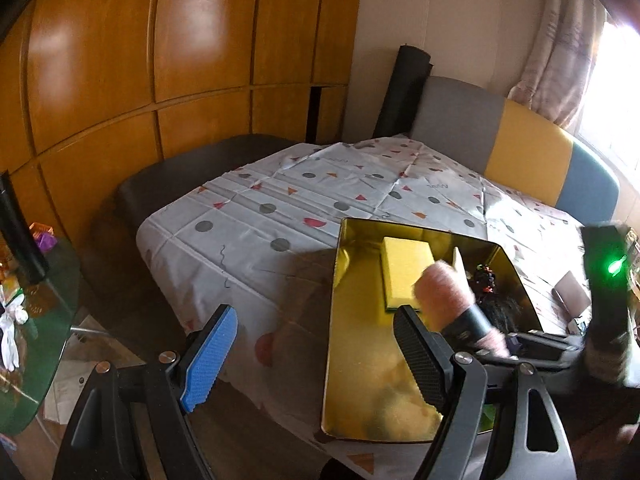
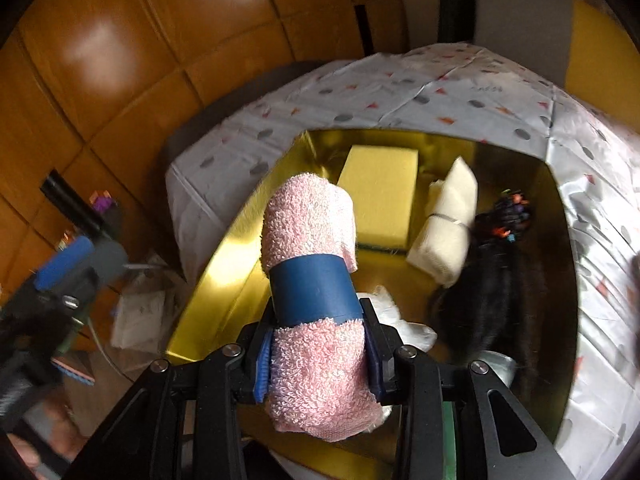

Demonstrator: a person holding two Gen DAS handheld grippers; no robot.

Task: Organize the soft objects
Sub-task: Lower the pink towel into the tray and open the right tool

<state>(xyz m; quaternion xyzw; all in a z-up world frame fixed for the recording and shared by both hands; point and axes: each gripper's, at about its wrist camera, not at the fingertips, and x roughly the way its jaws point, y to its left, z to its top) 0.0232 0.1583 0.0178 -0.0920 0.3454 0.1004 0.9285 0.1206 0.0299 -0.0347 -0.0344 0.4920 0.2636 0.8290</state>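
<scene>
So the right gripper (image 2: 318, 354) has its jaws clamped on a rolled pink terry towel with a dark blue band around its middle (image 2: 310, 280), pads squeezing the lower half of the roll, the rest sticking out forward past the tips. Just under and right of the jaws there's something white and fluffy (image 2: 394, 316), can't tell what exactly. All of this hangs over a shiny gold rectangular metal tin (image 2: 224, 248).

Ahead of the jaws, inside the tin: a yellow rectangular foam sponge (image 2: 380, 196), right of it a cream folded cloth bundle with a thin tie around it (image 2: 446, 224), and further right a dark furry thing with small coloured bits on top (image 2: 500, 256).

The left gripper (image 1: 316, 356) is off to the left with its jaws wide apart, nothing between them, blue pad on one side and black on the other. The tin's left wall sits between the tips there. Beyond everything is a grey tablecloth with dots and triangles (image 1: 280, 200), then orange wooden wall panels (image 1: 180, 40).
</scene>
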